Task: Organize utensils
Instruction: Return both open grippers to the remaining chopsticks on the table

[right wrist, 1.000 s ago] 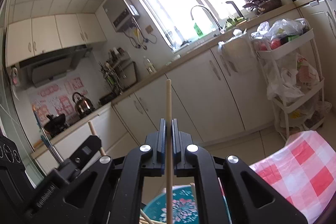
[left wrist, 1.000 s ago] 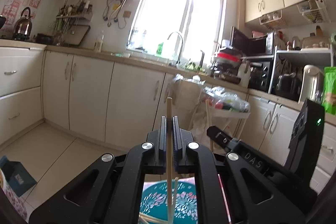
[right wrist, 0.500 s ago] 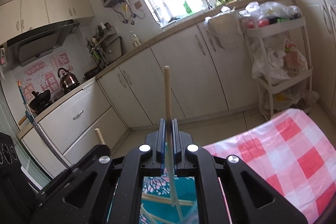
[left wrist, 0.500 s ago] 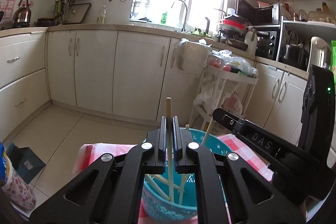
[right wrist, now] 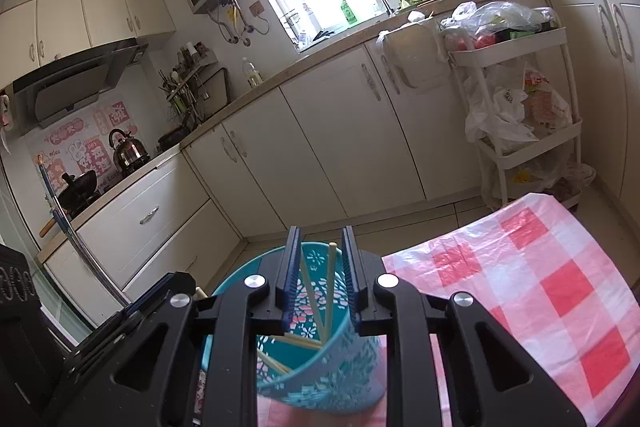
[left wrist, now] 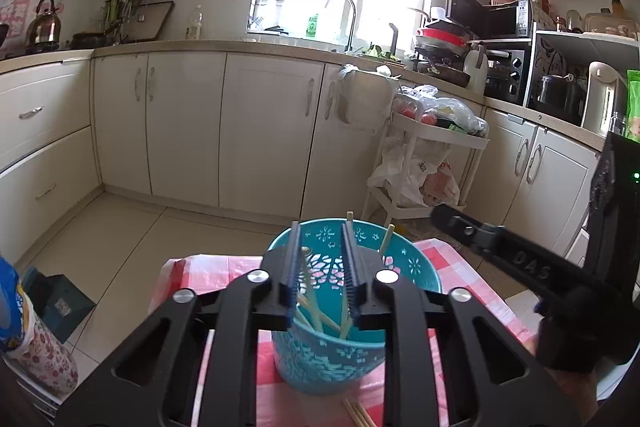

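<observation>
Red-checked tablecloth (right wrist: pixel 532 291) in cream-cabineted kitchen

Just ahead of the left claw (left wrist: pixel 320 259), the teal holder (left wrist: pixel 328 359) looks like moulded plastic, pierced with flower cut-outs and faintly glossy. The chopsticks (left wrist: pixel 310 297) leaning inside it are pale, matt wood or bamboo. Under the holder, the pink-and-white checked cover (right wrist: pixel 532 291) on the desk is thin, crinkled plastic sheet with a light sheen. Both claws, the right claw (right wrist: pixel 320 259) included, are matt black plastic with shiny round metal bolt heads and ribbed blue pads (left wrist: pixel 291 263).
</observation>
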Tool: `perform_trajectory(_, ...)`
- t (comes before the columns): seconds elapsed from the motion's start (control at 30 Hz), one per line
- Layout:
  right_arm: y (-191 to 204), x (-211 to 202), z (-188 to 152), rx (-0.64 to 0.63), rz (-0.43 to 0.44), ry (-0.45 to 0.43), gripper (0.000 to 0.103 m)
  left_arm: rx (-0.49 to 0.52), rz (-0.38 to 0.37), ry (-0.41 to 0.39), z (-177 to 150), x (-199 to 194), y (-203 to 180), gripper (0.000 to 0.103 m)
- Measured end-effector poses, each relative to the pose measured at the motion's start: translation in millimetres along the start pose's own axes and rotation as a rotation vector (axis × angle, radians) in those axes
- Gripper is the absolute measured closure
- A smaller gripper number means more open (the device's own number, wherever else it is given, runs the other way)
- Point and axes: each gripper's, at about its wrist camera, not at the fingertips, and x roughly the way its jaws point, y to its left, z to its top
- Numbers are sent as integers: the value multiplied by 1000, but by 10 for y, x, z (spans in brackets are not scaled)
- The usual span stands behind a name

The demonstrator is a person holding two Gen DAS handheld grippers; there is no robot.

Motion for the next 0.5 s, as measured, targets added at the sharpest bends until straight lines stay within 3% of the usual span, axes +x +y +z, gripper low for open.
perform_trajectory(0.03, -4, -55, -15, -2, -5, 3, 76, -3, 6, 3, -13, -42, 15, 78)
perform_trajectory(0.1, -18, -169, -105, -24, -22, 36, 74, -22, 17, 15, -51, -139, 67, 63)
perform_trajectory(0.2, -51, -246, -383, -77, -40, 162, 73, -49, 29, 54, -179, -241, 167, 52)
perform_trajectory(0.4, -138, -41, -1202, -194, -91, 495, 74, -103, 54, 266, -791, -234, 369, 49)
perform_trajectory(0.5, -148, 85, -1383, -225, -103, 561, 79, -121, 54, 354, -1083, -302, 394, 48)
